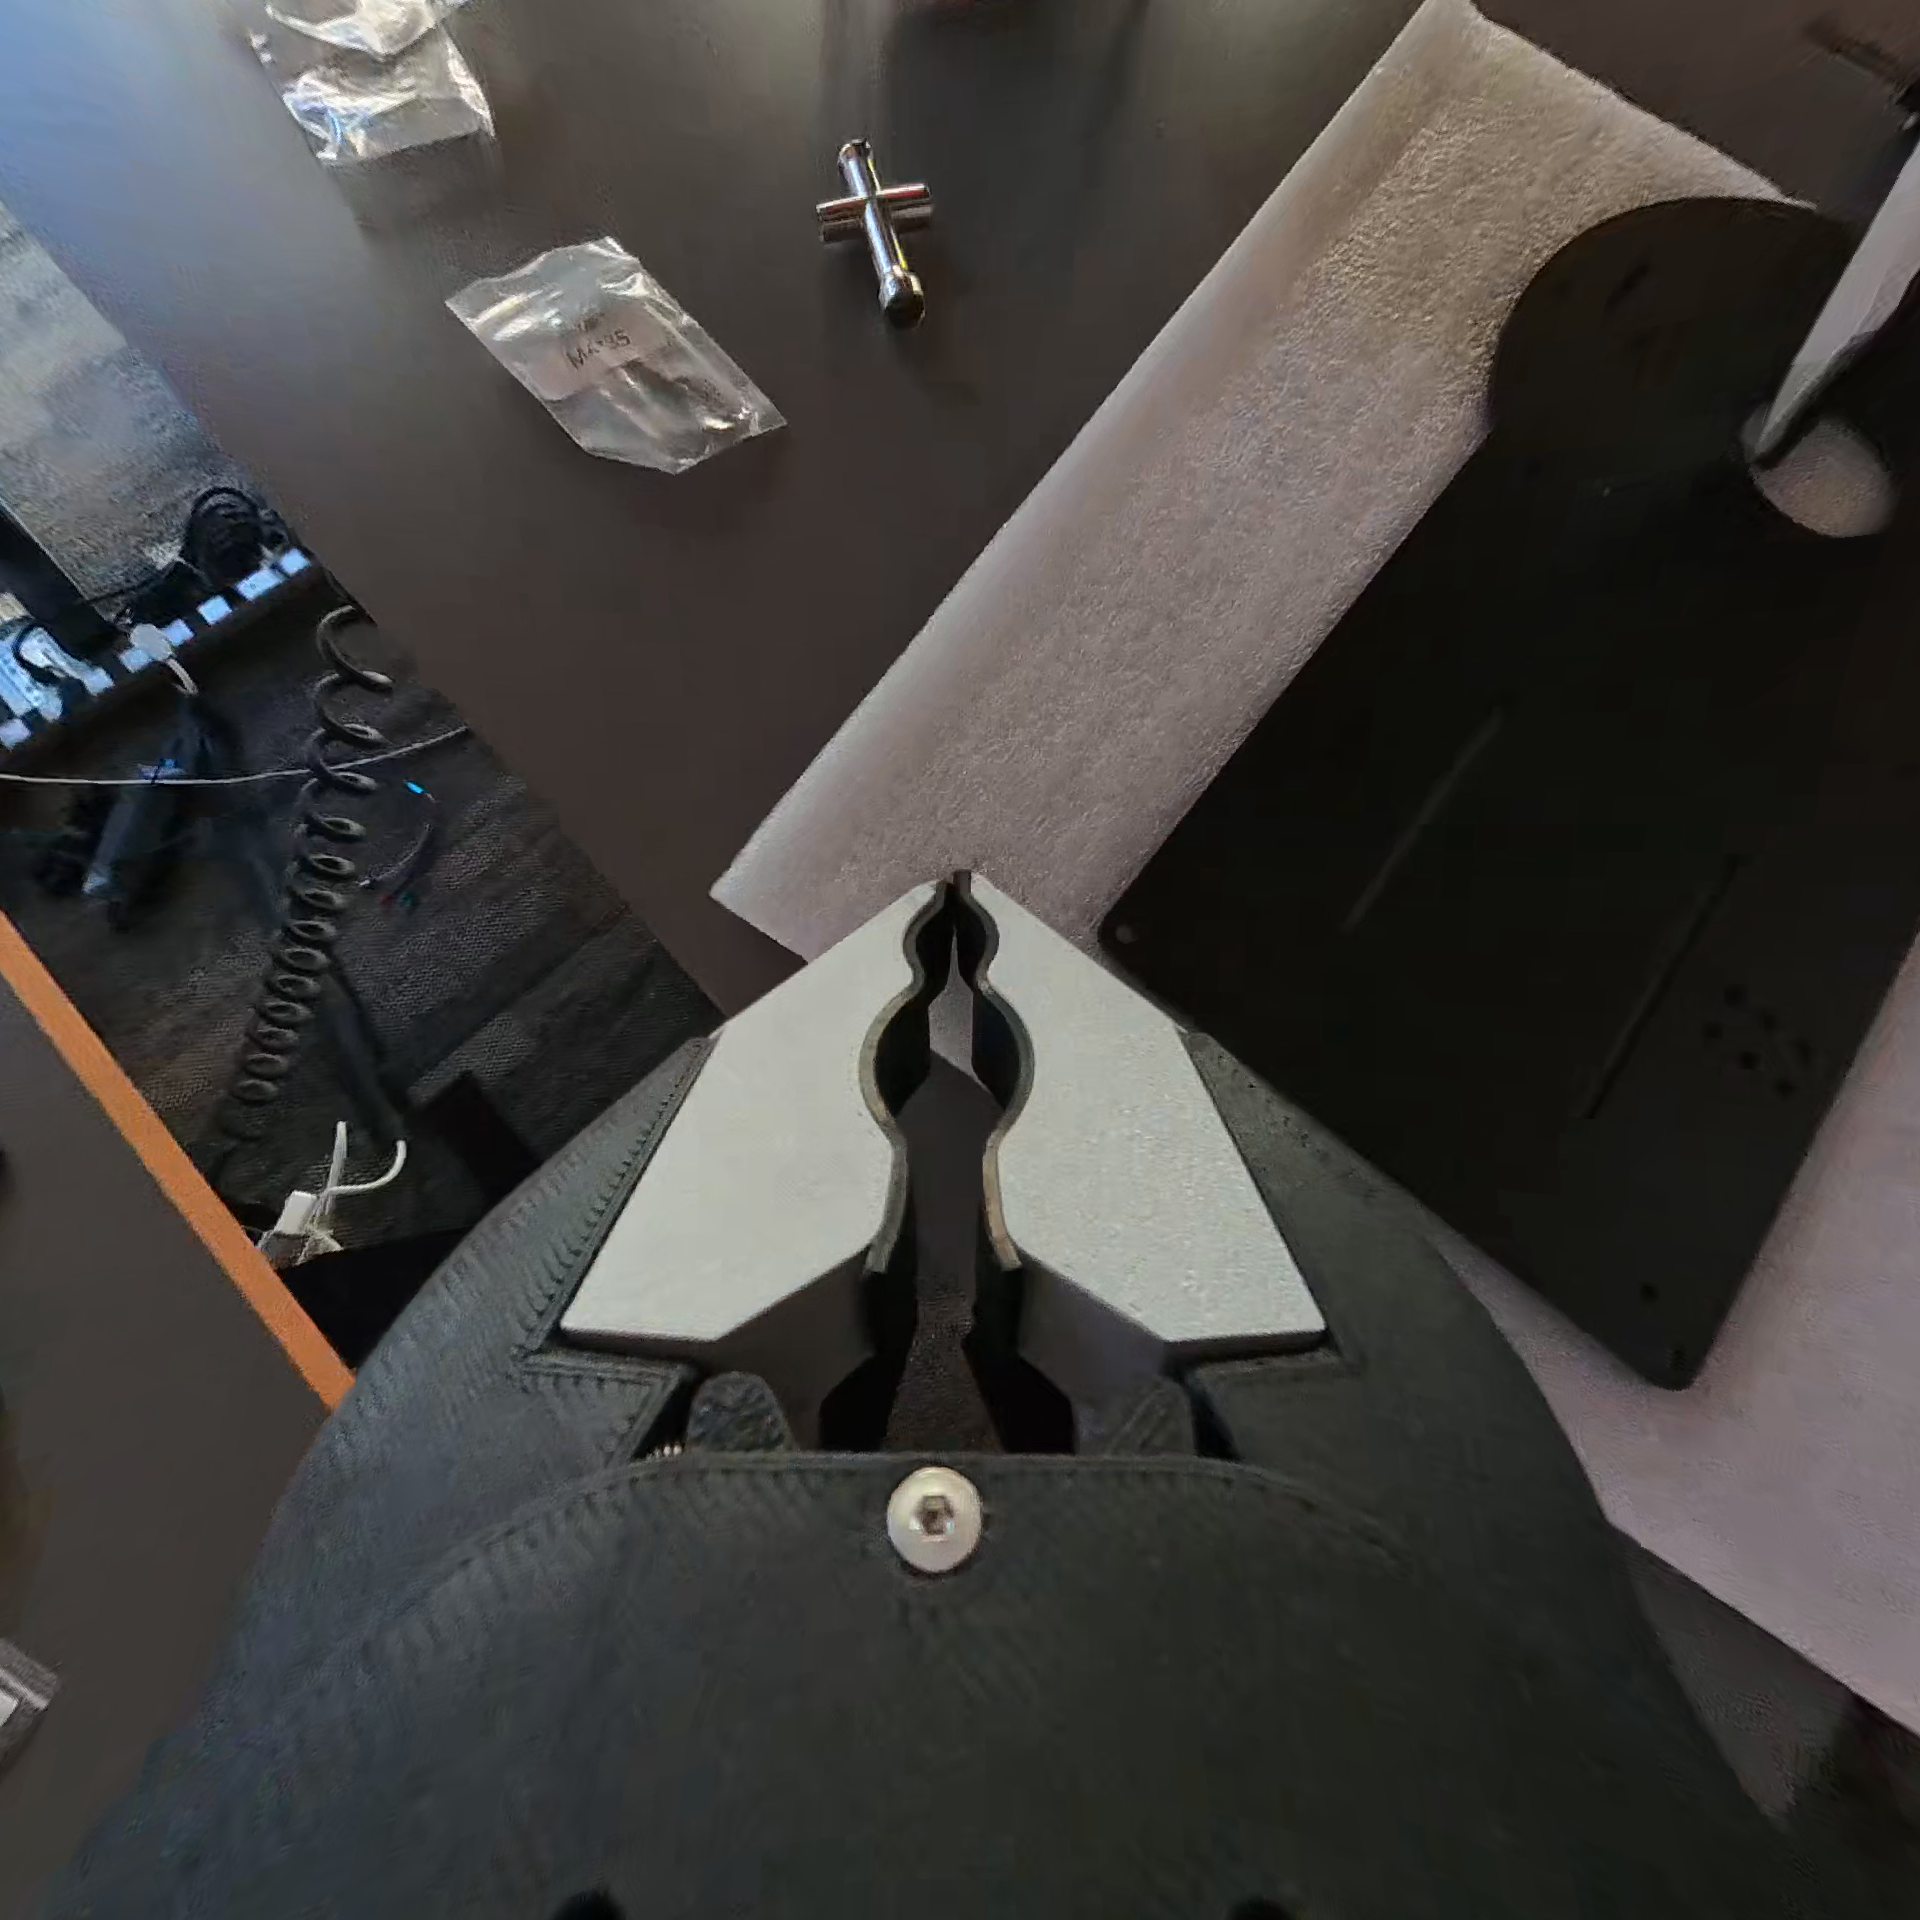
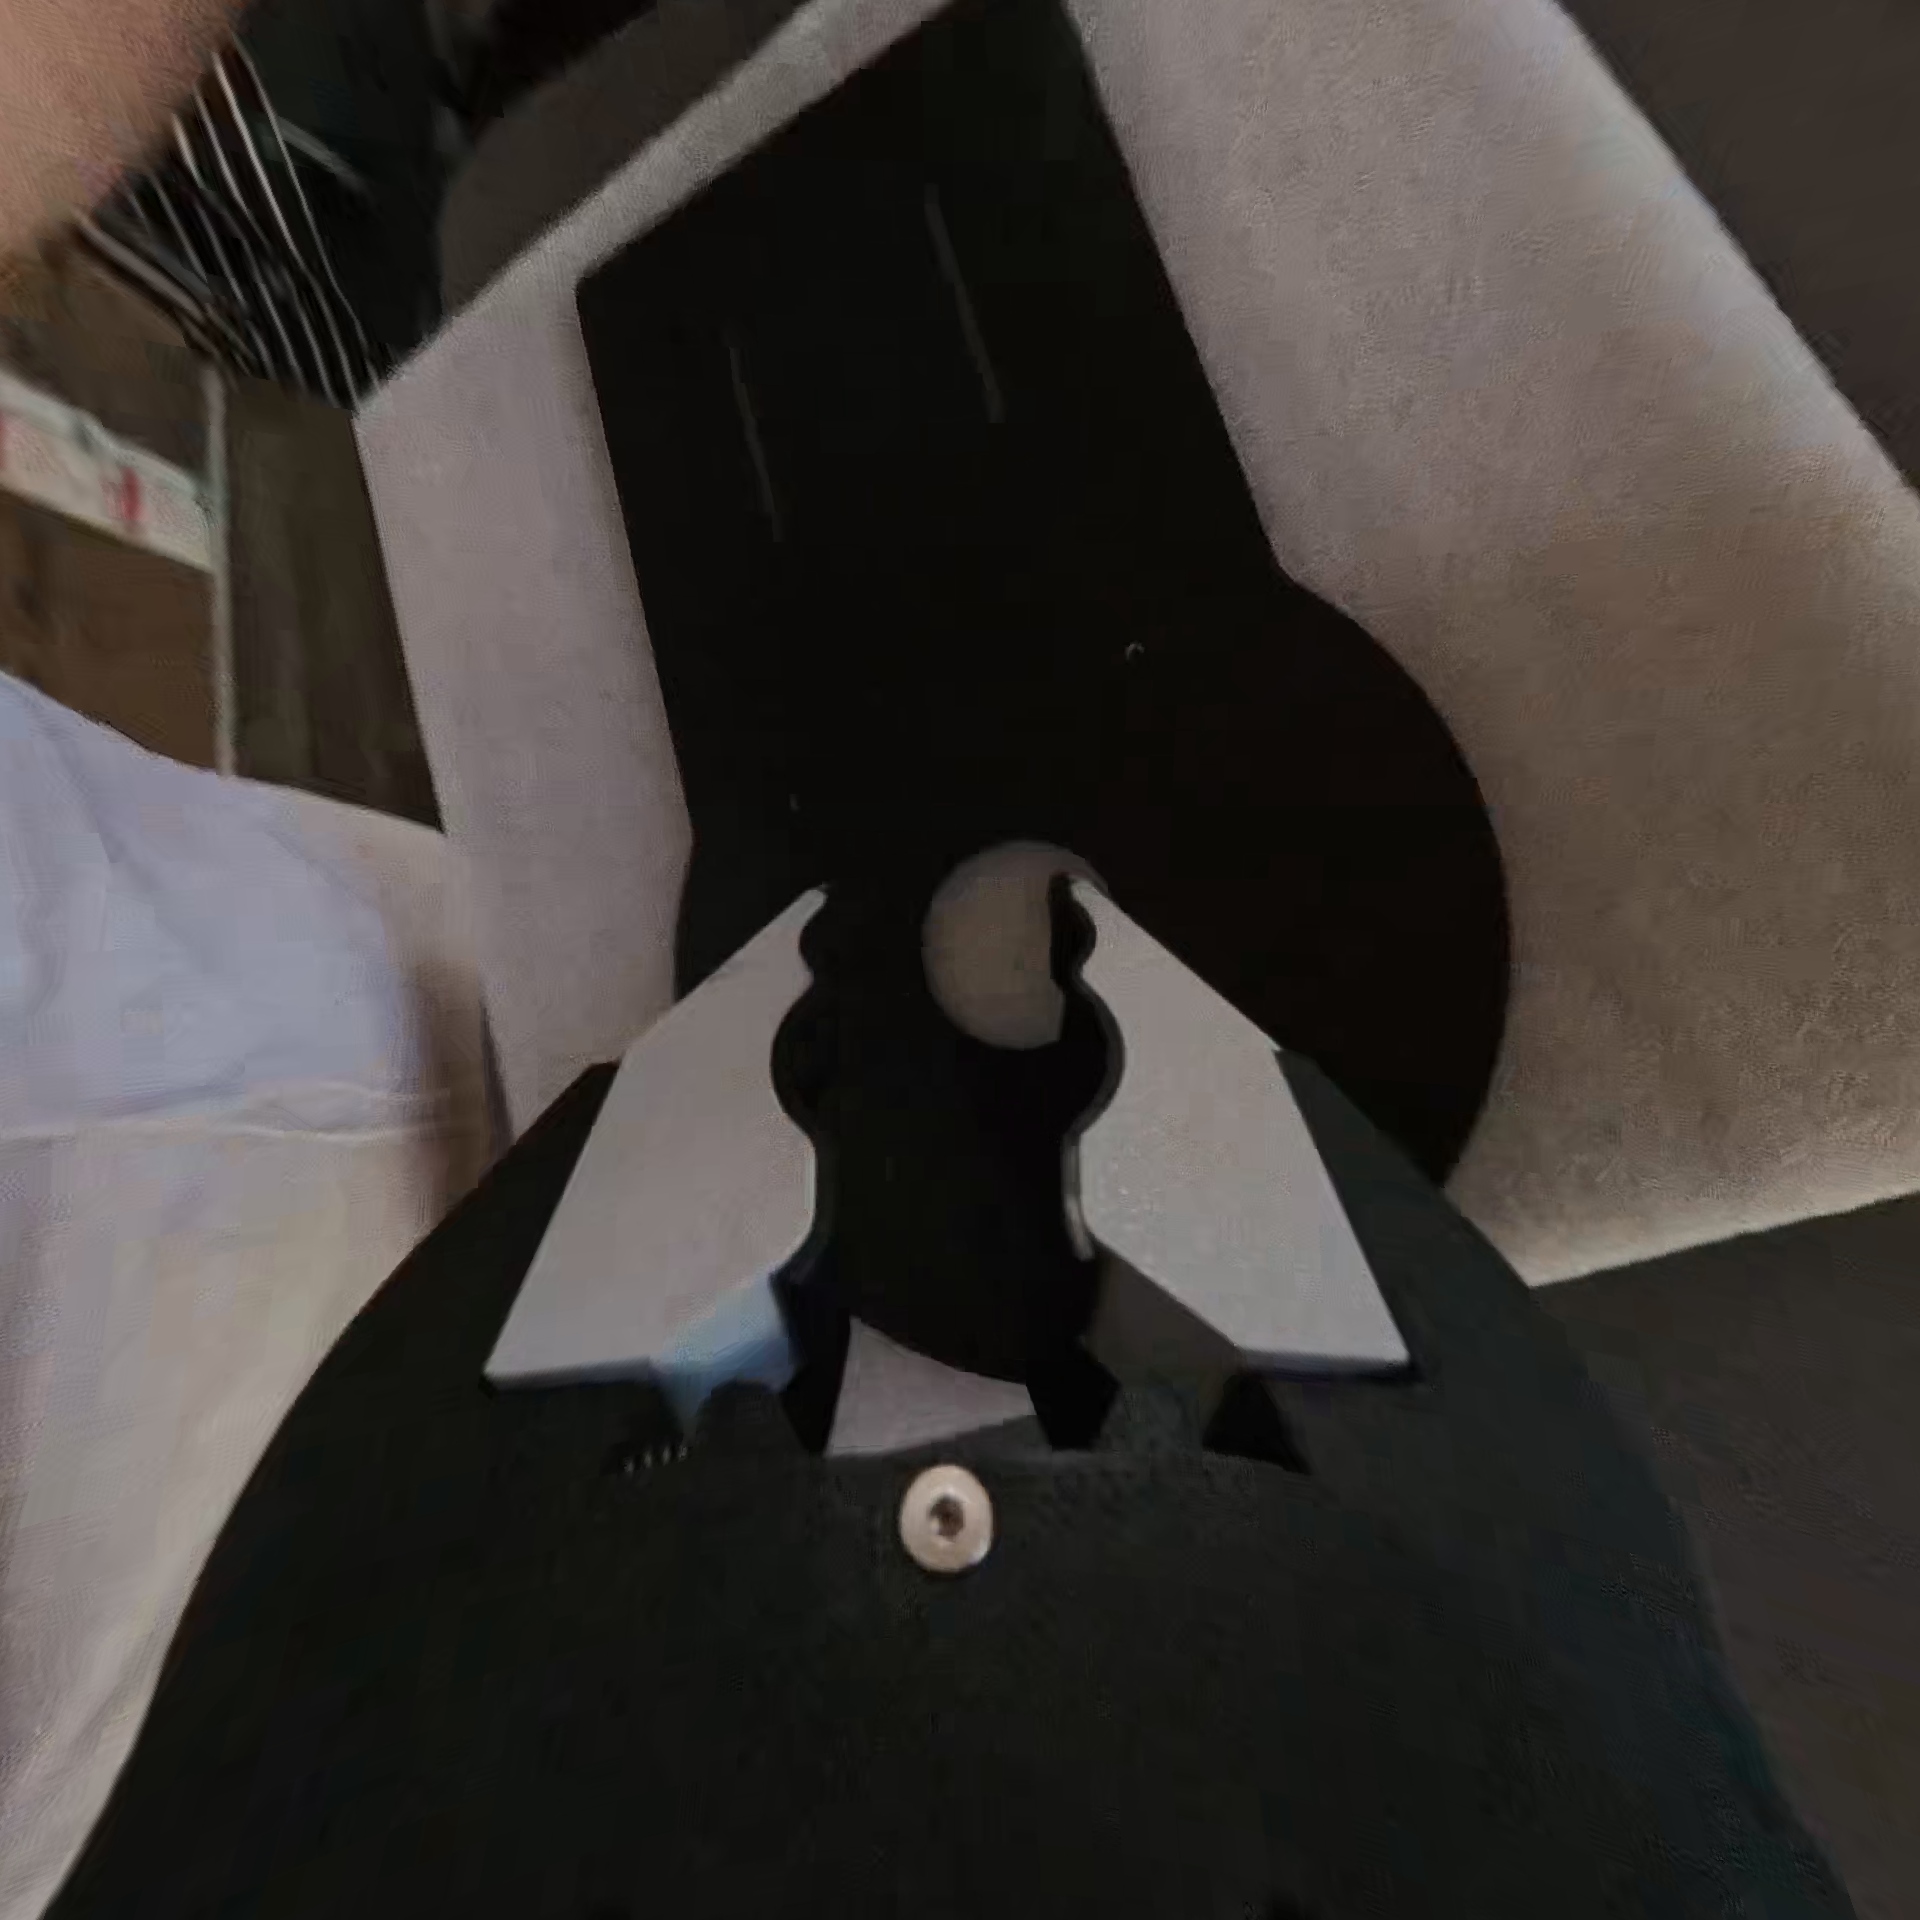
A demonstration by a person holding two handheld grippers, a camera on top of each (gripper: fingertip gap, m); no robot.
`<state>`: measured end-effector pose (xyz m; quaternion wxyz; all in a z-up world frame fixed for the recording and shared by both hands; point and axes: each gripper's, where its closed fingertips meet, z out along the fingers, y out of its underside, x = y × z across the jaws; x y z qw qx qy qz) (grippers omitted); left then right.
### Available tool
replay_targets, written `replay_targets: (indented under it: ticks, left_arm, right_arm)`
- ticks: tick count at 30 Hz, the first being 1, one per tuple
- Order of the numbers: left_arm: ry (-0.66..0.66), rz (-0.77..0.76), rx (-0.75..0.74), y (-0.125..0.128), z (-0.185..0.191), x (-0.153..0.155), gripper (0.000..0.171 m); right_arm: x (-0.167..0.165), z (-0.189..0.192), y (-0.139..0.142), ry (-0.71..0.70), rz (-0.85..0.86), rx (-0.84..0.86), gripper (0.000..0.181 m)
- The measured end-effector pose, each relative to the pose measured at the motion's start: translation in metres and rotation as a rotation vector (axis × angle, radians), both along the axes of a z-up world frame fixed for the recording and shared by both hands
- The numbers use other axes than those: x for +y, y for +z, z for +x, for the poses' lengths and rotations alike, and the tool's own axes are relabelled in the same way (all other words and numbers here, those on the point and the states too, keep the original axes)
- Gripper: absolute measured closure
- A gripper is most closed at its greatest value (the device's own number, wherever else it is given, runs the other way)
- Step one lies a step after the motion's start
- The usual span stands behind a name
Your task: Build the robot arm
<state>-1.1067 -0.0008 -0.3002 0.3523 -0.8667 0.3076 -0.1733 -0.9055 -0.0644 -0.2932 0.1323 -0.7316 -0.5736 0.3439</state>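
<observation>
On a dark counter (image 1: 644, 644), the left gripper (image 1: 960, 883) sits clenched on a corner of the white foam sheet (image 1: 1195, 582). The right gripper (image 2: 940, 904) hangs released over the black plate (image 2: 935, 582) on that sheet, near its round hole. A metal cross wrench (image 1: 878, 223) and plastic bags (image 1: 613, 353) lie toward the counter's far edge.

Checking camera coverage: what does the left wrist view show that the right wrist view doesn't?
Left wrist only: the shut left gripper at the corner of the foam sheet, a chrome cross wrench, clear parts bags, and coiled cable on the floor past the table edge.

Right wrist only: the open right gripper over the round hole in the plate, and a pale sleeve.

Both: the black plate lying on the foam sheet.
</observation>
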Motion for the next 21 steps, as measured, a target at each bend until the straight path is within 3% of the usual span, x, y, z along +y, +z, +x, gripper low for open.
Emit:
replay_targets:
  ticks: [3,8,14,21]
  left_arm:
    - [-0.007,-0.001,-0.055,-0.001,0.001,0.0,0.171]
    - [-0.006,-0.105,-0.33,0.0,0.0,-0.001,0.171]
    - [-0.011,-0.047,-0.294,0.0,-0.001,0.0,0.171]
    - [0.004,-0.055,-0.327,0.001,-0.002,0.0,0.171]
  right_arm:
    - [-0.008,-0.004,0.0,-0.124,-0.143,0.028,0.145]
    - [-0.004,-0.015,0.003,-0.202,-0.128,0.068,0.149]
    - [-0.007,-0.023,0.001,-0.172,0.004,0.077,0.152]
    - [-0.01,-0.031,0.0,-0.092,0.029,0.073,0.152]
